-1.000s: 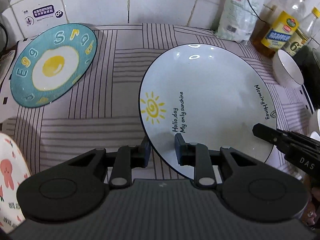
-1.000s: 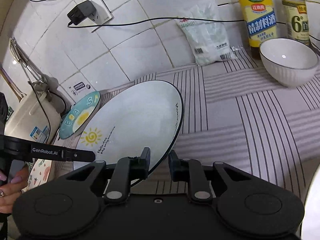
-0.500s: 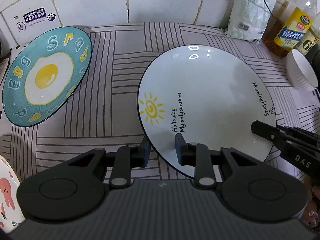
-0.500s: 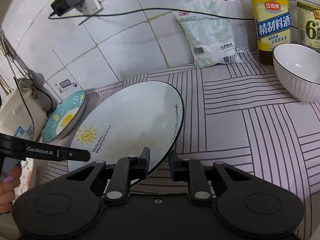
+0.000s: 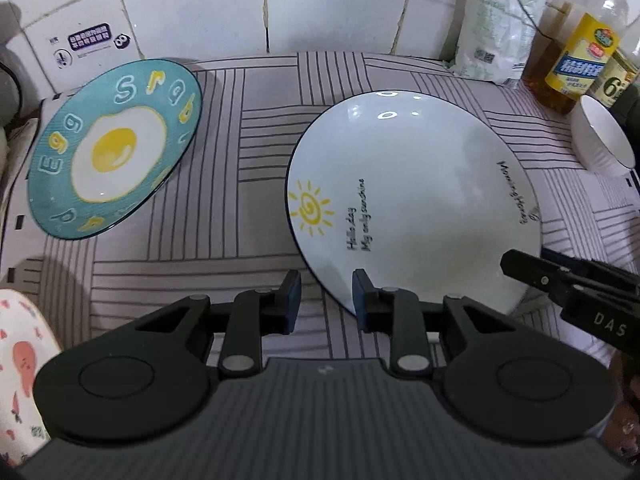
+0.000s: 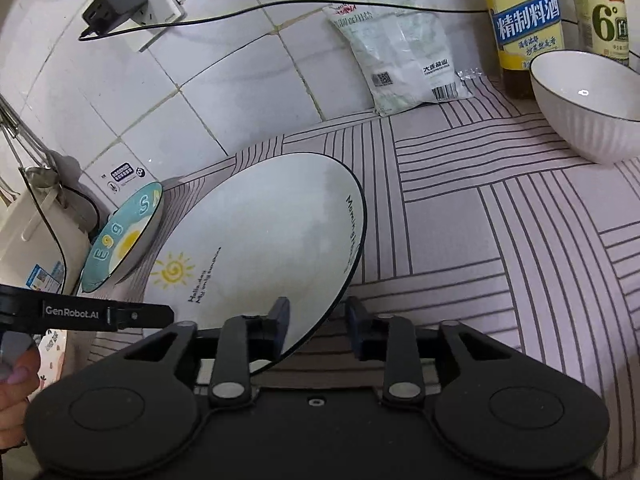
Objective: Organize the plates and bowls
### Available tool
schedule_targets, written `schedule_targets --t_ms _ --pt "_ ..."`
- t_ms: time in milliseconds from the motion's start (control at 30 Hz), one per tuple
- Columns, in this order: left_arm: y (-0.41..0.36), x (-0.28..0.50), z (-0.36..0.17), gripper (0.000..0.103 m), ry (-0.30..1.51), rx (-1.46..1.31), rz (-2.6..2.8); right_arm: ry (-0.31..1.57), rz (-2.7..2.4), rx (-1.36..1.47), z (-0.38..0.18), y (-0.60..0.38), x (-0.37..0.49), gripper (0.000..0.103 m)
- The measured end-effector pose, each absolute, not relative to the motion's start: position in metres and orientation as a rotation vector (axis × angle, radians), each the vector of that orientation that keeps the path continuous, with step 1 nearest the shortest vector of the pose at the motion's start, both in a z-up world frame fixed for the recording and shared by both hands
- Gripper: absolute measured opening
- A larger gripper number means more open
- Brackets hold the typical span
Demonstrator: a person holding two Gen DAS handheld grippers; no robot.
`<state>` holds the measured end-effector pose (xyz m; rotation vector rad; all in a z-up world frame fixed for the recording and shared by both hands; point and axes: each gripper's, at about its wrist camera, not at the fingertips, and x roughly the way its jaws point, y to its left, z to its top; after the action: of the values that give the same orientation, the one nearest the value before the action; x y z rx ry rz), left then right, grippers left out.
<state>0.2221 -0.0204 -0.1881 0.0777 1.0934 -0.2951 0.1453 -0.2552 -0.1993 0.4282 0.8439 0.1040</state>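
Both your grippers have just been opening around the white plate's rim. Left wrist view: your left gripper stands open, egg plate beyond. Right wrist view: your right gripper open, rim between unpressed; bowl far right.

A home kitchen: a counter covered by a pale lilac cloth with dark line pattern runs along a wall of glossy white square tiles. At the counter's back edge stand a yellow-labelled bottle of cooking wine, a second clear bottle with a green label and a white plastic bag of salt. A black plug adapter sits in a white wall socket, its cable trailing across the tiles. Metal utensils hang at the far left above a cream-coloured countertop appliance. Printed crockery lies on the cloth
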Motion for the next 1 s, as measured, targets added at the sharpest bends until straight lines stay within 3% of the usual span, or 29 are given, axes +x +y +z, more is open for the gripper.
schedule_targets --t_ms 233,500,667,767,900,1000 --pt "-0.008 0.19 -0.151 0.042 1.041 0.091 -0.31 0.794 0.129 0.417 -0.155 -0.248 0.122 0.065" --pt "0.018 0.144 -0.113 0.059 1.009 0.135 -0.315 0.771 0.178 0.37 -0.099 -0.233 0.095 0.072" --pt "0.038 0.114 -0.092 0.064 0.984 0.149 -0.302 0.773 0.17 0.352 -0.07 -0.219 0.08 0.075" --pt "0.049 0.099 -0.08 0.069 0.967 0.157 -0.297 0.771 0.193 0.354 -0.057 -0.21 0.07 0.085" --pt "0.068 0.082 -0.069 0.082 0.949 0.116 -0.277 0.78 0.23 0.321 -0.04 -0.193 0.06 0.088" --pt "0.079 0.073 -0.066 0.083 0.955 0.127 -0.268 0.804 0.258 0.306 -0.03 -0.18 0.056 0.089"
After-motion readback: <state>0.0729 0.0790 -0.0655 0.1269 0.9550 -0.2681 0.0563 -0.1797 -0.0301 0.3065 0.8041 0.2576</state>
